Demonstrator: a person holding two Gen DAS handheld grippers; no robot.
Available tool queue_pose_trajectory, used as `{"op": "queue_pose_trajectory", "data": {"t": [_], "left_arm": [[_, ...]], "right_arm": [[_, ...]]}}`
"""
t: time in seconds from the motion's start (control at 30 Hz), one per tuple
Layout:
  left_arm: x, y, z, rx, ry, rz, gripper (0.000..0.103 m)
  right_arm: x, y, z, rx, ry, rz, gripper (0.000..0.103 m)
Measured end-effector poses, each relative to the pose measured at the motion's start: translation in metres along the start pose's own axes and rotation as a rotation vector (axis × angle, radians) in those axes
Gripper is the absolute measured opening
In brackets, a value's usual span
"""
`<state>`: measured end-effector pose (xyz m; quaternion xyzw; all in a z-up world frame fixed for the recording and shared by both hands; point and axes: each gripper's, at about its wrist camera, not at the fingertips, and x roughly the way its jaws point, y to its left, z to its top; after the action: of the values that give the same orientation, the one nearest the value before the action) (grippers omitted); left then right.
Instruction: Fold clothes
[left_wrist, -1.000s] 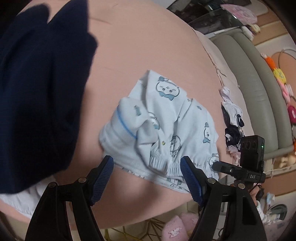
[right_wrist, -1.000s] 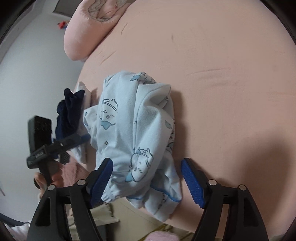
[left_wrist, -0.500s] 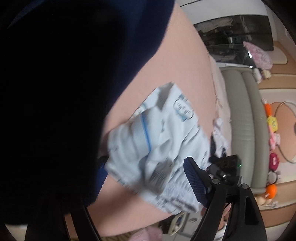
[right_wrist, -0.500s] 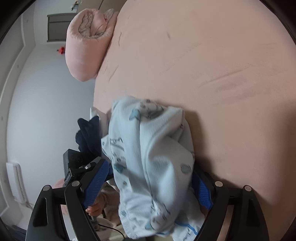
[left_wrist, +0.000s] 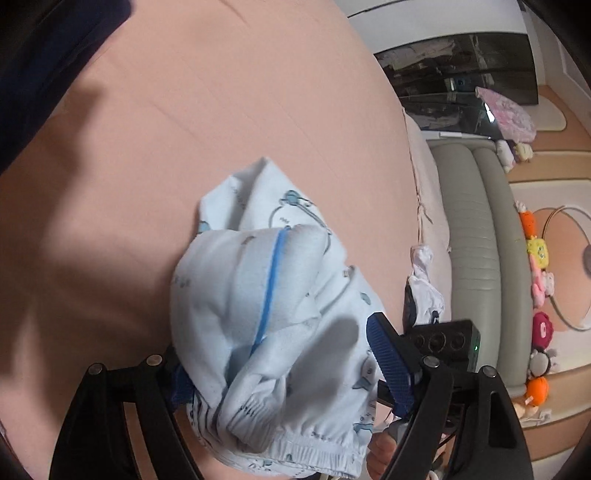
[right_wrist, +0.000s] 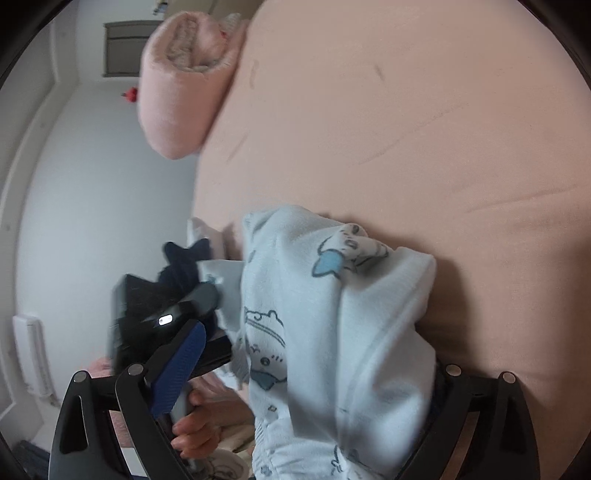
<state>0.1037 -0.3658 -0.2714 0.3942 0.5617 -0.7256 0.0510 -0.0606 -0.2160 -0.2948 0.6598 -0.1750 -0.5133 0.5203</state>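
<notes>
A crumpled light-blue child's garment (left_wrist: 280, 317) with cartoon prints and a blue seam lies bunched on the pink bed sheet (left_wrist: 221, 122). It fills the space between the fingers of my left gripper (left_wrist: 284, 373), whose jaws stand wide apart around it. In the right wrist view the same garment (right_wrist: 332, 332) also lies between the fingers of my right gripper (right_wrist: 306, 365), jaws wide too. The cloth hides one finger of each gripper. The two grippers face each other across the garment.
A dark navy garment (left_wrist: 44, 48) hangs at the upper left of the left wrist view. A rolled pink blanket (right_wrist: 184, 81) lies at the bed's far end. A grey sofa (left_wrist: 476, 243) with toys stands beyond the bed edge. Small clothes (left_wrist: 424, 288) hang at that edge.
Both grippers have moved in onto the light-blue garment, which now sits between their fingers and is more bunched up. The navy garment has swung out of the left wrist view's centre.
</notes>
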Motion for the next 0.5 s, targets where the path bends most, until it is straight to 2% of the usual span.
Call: {"op": "queue_pose_trajectory", "data": {"t": [0.07,0.13,0.17,0.27,0.33,0.4,0.5], "left_arm": [[-0.005,0.012,-0.004,-0.033,-0.006,-0.032,0.081],[-0.006,0.018,-0.007,-0.028,0.002,-0.071,0.081],[-0.008,0.019,-0.009,-0.009,0.002,-0.078,0.081],[-0.015,0.018,-0.015,0.062,-0.017,-0.074,0.081],[-0.015,0.016,-0.02,0.101,-0.042,-0.059,0.081],[-0.019,0.024,-0.011,0.117,-0.072,-0.058,0.081],[-0.025,0.027,-0.007,0.138,-0.111,-0.052,0.081]], "right_arm": [[-0.001,-0.001,-0.005,-0.02,-0.02,-0.002,0.088],[-0.002,0.001,-0.01,-0.056,-0.033,-0.041,0.077],[-0.003,0.001,-0.012,-0.068,-0.042,-0.053,0.074],[-0.008,-0.004,-0.018,-0.108,-0.081,-0.082,0.057],[-0.012,-0.013,-0.019,-0.147,-0.103,-0.12,0.028],[-0.014,-0.022,-0.018,-0.156,-0.11,-0.116,0.013],[-0.016,-0.032,-0.014,-0.144,-0.108,-0.086,0.01]]}}
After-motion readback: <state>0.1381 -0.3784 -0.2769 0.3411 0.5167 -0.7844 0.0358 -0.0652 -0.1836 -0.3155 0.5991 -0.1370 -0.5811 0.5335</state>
